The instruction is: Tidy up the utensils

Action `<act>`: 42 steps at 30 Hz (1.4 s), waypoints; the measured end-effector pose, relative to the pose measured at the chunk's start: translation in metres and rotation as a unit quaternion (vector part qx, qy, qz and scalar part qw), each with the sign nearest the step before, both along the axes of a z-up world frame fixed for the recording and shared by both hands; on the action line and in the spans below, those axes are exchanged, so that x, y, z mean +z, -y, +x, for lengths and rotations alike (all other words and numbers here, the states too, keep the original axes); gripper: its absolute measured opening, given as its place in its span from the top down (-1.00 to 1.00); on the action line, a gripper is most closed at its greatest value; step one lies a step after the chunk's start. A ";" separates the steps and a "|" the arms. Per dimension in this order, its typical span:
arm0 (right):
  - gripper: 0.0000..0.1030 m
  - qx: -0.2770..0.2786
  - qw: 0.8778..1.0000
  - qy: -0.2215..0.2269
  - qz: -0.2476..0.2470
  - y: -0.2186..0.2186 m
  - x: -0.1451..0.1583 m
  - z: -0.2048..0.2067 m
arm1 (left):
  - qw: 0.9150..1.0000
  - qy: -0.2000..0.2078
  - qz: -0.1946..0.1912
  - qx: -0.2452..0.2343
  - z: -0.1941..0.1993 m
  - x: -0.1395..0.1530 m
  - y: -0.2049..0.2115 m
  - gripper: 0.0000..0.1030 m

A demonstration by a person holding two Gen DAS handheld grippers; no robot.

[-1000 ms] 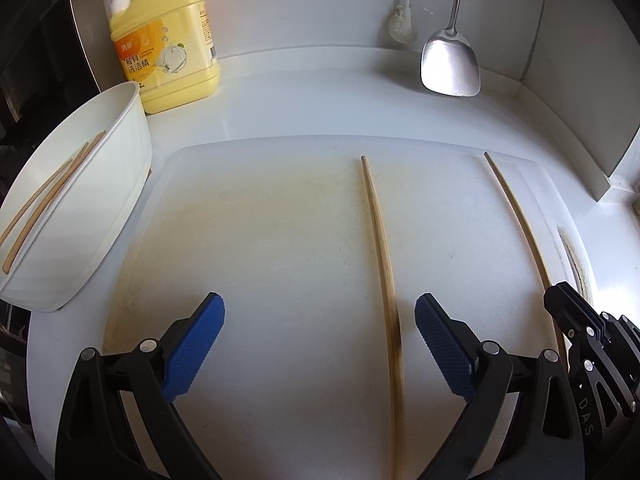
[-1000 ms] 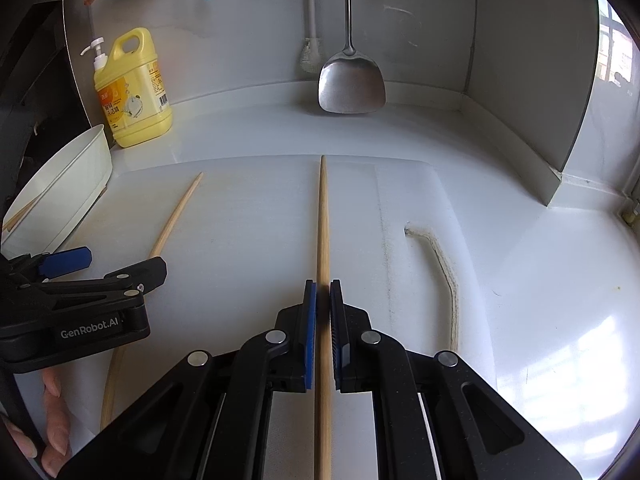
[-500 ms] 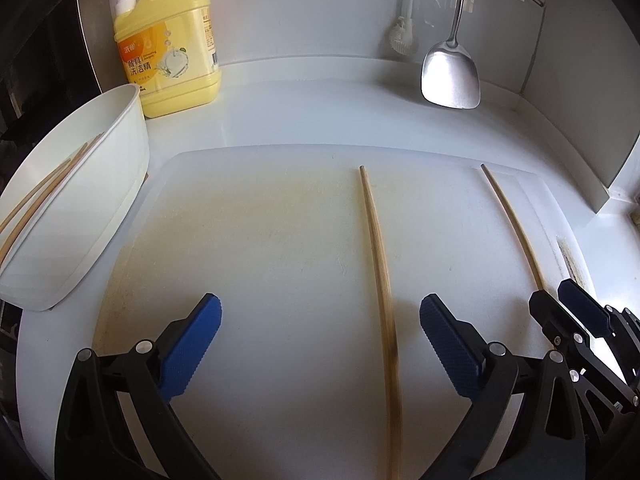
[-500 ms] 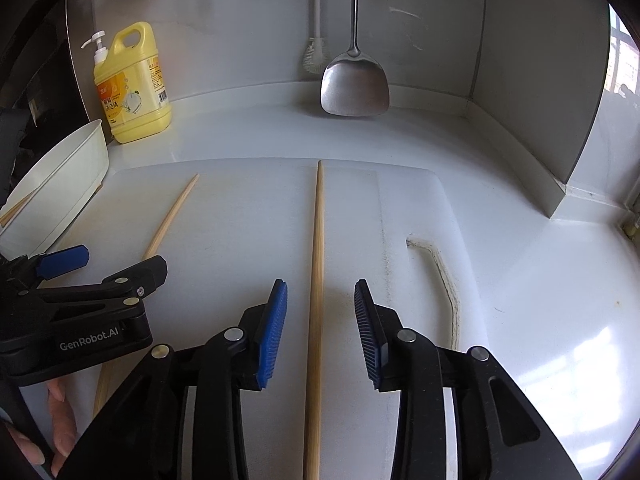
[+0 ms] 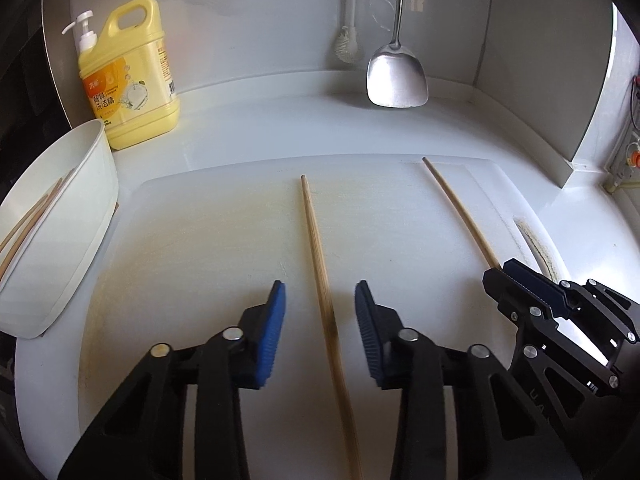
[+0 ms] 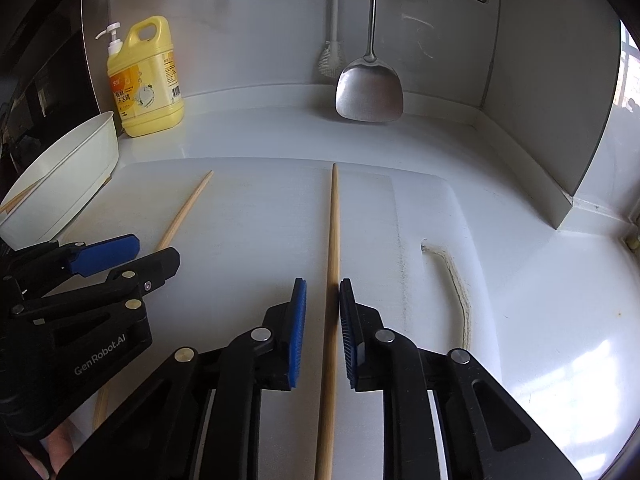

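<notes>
Two long wooden chopsticks lie on a white cutting board. The left chopstick runs between the blue pads of my left gripper, which is open with a gap on each side. The right chopstick runs between the pads of my right gripper, which is narrowly open; its right pad is close against the stick. The right chopstick also shows in the left wrist view, and the left one in the right wrist view. A white tub at the left holds several chopsticks.
A yellow dish soap bottle stands at the back left. A metal spatula and a brush hang on the back wall. A raised wall borders the right side. The board has a handle slot on its right.
My right gripper opened off the right chopstick, then narrowed around it again. My left gripper narrowed and shifted right, so it now straddles the left chopstick.
</notes>
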State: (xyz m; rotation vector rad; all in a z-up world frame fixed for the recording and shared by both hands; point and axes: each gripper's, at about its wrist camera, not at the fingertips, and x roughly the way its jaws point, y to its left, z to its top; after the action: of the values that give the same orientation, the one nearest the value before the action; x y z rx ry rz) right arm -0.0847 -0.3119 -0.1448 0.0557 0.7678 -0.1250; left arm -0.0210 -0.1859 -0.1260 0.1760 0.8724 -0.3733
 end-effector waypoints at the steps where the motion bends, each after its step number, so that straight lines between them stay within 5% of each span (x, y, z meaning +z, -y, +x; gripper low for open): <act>1: 0.85 -0.001 1.000 0.001 0.003 0.000 0.000 0.000 | 1.000 -0.002 -0.001 -0.002 0.000 0.000 0.000 0.53; 3: 0.88 -0.004 1.000 0.002 0.019 0.004 0.000 0.000 | 1.000 -0.005 0.001 -0.007 0.001 0.000 0.001 0.84; 17: 0.88 -0.018 0.998 0.008 0.053 0.002 0.010 -0.012 | 0.998 -0.053 -0.040 -0.006 -0.006 0.012 -0.015 0.87; 34: 0.88 0.060 0.995 0.047 0.065 -0.039 0.105 -0.023 | 0.995 -0.032 -0.073 0.053 -0.020 0.116 -0.087 0.87; 42: 0.88 0.146 0.985 0.066 0.069 -0.107 0.144 0.007 | 0.989 0.000 -0.089 0.116 -0.008 0.157 -0.162 0.87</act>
State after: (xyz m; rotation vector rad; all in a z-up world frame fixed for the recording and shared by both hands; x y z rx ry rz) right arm -0.0774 -0.2050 -0.0005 0.0809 0.6438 0.2082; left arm -0.0287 -0.0241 0.0305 -0.0903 0.8454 -0.2312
